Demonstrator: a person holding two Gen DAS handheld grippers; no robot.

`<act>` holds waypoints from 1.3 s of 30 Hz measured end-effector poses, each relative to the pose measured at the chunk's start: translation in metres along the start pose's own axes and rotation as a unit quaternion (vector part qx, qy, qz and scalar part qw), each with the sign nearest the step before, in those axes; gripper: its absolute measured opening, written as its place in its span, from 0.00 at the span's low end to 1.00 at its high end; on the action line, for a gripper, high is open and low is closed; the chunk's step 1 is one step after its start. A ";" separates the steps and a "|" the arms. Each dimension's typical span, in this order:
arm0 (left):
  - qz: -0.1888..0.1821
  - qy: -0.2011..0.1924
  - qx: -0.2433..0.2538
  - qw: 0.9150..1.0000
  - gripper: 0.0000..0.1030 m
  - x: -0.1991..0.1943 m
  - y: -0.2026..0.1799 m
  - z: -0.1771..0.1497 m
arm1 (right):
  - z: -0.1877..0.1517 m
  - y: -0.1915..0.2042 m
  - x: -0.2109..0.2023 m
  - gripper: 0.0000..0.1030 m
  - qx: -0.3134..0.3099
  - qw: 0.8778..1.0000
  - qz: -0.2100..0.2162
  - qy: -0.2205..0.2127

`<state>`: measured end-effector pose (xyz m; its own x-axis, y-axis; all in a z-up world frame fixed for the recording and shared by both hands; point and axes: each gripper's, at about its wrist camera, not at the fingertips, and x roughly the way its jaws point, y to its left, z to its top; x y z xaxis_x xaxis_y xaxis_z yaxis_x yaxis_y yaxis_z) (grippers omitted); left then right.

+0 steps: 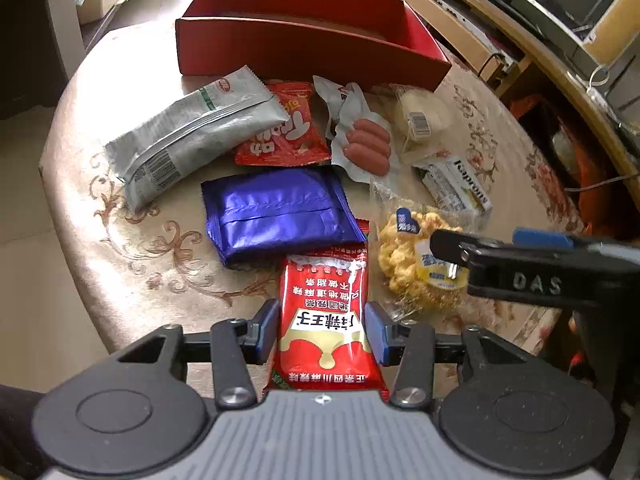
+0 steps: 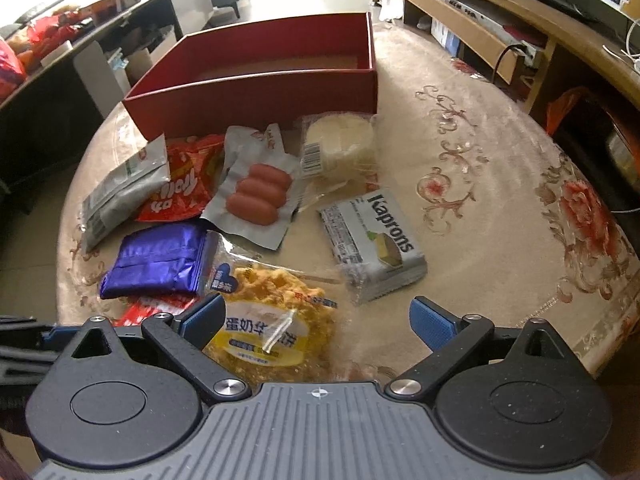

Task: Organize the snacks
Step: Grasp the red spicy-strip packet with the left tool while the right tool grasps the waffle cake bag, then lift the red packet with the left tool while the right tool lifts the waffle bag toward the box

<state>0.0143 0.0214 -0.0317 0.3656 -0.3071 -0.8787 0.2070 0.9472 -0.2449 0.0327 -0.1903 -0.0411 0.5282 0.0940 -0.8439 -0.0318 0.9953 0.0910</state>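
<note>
My left gripper [image 1: 322,330] is shut on a red spicy-strip packet [image 1: 326,316] at the table's near edge. My right gripper [image 2: 316,316] is open above a yellow egg-waffle pack [image 2: 272,320], which also shows in the left wrist view [image 1: 416,264]. An empty red box [image 1: 304,36] stands at the back of the table; it also shows in the right wrist view [image 2: 256,80]. In front of it lie a grey-green bag [image 1: 188,132], a red chip bag [image 1: 288,128], a sausage pack [image 2: 256,192], a white cake pack [image 2: 340,144], a Kaprons wafer pack [image 2: 376,244] and a blue foil pack [image 1: 276,212].
The round table [image 2: 500,184] has a floral cloth and a near edge just under both grippers. A wooden TV cabinet [image 2: 500,12] stands to the right. A dark counter [image 2: 52,64] with goods stands to the left. My right gripper also shows in the left wrist view [image 1: 520,268].
</note>
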 end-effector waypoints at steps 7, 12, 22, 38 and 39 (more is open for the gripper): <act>0.013 0.032 0.001 0.999 0.49 0.023 -0.002 -0.005 | 0.002 0.015 0.021 0.98 -0.011 0.999 0.006 0.035; 0.024 0.021 -0.003 0.999 0.58 0.029 -0.005 0.000 | 0.004 0.023 0.038 1.00 -0.029 0.998 -0.006 0.054; 0.048 0.021 0.037 0.998 0.49 0.031 -0.019 -0.004 | -0.013 0.003 0.024 0.84 -0.022 0.998 0.009 0.056; 0.056 0.026 0.008 0.998 0.59 0.033 -0.027 -0.002 | -0.031 -0.012 -0.001 0.82 -0.023 0.999 -0.008 0.035; 0.059 0.027 0.002 0.998 0.63 0.035 -0.027 -0.002 | -0.030 -0.014 -0.003 0.82 -0.018 0.999 -0.008 0.032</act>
<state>0.0195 -0.0152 -0.0570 0.3378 -0.1871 -0.9224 0.1686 0.9762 -0.1362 0.0058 -0.2039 -0.0559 0.4740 0.0783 -0.8770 -0.0544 0.9967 0.0596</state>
